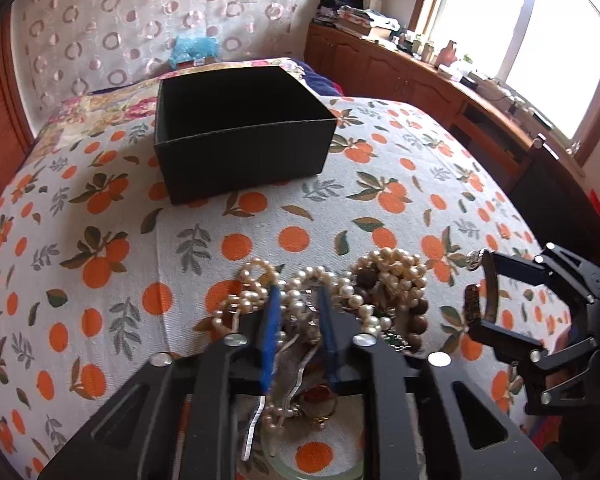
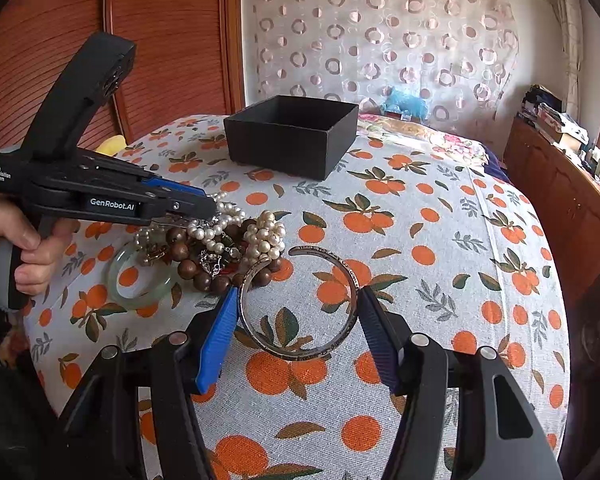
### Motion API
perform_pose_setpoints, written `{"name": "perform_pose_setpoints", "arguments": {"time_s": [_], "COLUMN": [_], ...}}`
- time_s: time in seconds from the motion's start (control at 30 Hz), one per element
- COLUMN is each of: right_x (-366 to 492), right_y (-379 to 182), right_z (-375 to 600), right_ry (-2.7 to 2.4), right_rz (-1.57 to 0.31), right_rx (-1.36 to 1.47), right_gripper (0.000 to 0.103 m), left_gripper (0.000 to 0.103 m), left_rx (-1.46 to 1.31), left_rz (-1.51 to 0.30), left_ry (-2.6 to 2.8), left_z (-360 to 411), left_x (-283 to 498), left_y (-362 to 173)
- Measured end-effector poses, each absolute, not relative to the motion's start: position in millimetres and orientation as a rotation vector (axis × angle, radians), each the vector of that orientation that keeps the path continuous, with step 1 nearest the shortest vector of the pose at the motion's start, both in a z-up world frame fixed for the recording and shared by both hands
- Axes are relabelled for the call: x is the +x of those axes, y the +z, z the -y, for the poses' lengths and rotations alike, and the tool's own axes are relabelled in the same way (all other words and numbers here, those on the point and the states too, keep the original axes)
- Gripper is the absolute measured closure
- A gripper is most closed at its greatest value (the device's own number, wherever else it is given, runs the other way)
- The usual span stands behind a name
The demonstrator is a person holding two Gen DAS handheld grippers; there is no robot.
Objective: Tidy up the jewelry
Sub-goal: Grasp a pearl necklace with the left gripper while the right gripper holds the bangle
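A tangled pile of pearl strands [image 1: 392, 272] and brown wooden beads [image 2: 188, 268] lies on the orange-print bedspread, beside a pale green bangle [image 2: 140, 280]. My left gripper [image 1: 298, 294] is nearly closed around pearl strands in the pile; it also shows in the right wrist view [image 2: 204, 204]. My right gripper [image 2: 296, 298] is open, its fingers touching either side of a silver cuff bracelet [image 2: 300, 350] that lies flat on the bed. An open black box [image 1: 240, 132] stands farther back, also seen in the right wrist view [image 2: 292, 136].
The bed [image 1: 340, 216] is covered by the orange-print spread. A wooden cabinet [image 1: 420, 76] with clutter runs along the right under a window. A patterned curtain [image 2: 380, 40] and a wooden wardrobe [image 2: 160, 40] stand behind the bed.
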State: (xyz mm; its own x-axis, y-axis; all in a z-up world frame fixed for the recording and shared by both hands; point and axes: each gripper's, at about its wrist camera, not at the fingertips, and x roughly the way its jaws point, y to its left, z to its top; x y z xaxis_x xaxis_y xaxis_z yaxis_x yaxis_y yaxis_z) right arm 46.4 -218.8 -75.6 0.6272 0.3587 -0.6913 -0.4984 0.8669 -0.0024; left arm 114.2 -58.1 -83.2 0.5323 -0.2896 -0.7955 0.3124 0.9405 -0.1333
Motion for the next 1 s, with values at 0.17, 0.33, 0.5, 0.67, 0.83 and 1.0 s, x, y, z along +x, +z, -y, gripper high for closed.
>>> {"name": "perform_pose_setpoints", "arguments": {"time_s": [0.17, 0.33, 0.5, 0.67, 0.83, 1.0], "right_x": [46.7, 46.2, 46.5, 46.5, 47.6, 48.6], "right_y": [-76.0, -76.6, -76.6, -76.5, -76.0, -76.7], "right_z": [218.7, 218.6, 219.5, 218.4, 218.3, 219.5], "right_ry": [0.496, 0.501, 0.499, 0.499, 0.495, 0.495], "right_rz": [-0.744, -0.742, -0.742, -0.743, -0.747, -0.746], "right_rx": [-0.203, -0.206, -0.210, -0.211, -0.207, -0.206], "right_gripper": [0.040, 0.040, 0.040, 0.040, 0.040, 0.040], "left_gripper": [0.098, 0.103, 0.103, 0.103, 0.098, 0.095], "left_rx": [0.039, 0.045, 0.040, 0.027, 0.073, 0.097], "left_rz": [-0.932, -0.881, -0.826, -0.842, -0.917, -0.952], "left_ry": [-0.367, -0.365, -0.359, -0.366, -0.391, -0.371], "left_z": [56.2, 52.8, 45.9, 44.6, 62.2, 63.9], "left_x": [108.4, 101.5, 95.6, 100.2, 107.2, 112.4], "left_y": [-82.3, -71.1, -51.2, -49.3, -68.6, -81.5]}}
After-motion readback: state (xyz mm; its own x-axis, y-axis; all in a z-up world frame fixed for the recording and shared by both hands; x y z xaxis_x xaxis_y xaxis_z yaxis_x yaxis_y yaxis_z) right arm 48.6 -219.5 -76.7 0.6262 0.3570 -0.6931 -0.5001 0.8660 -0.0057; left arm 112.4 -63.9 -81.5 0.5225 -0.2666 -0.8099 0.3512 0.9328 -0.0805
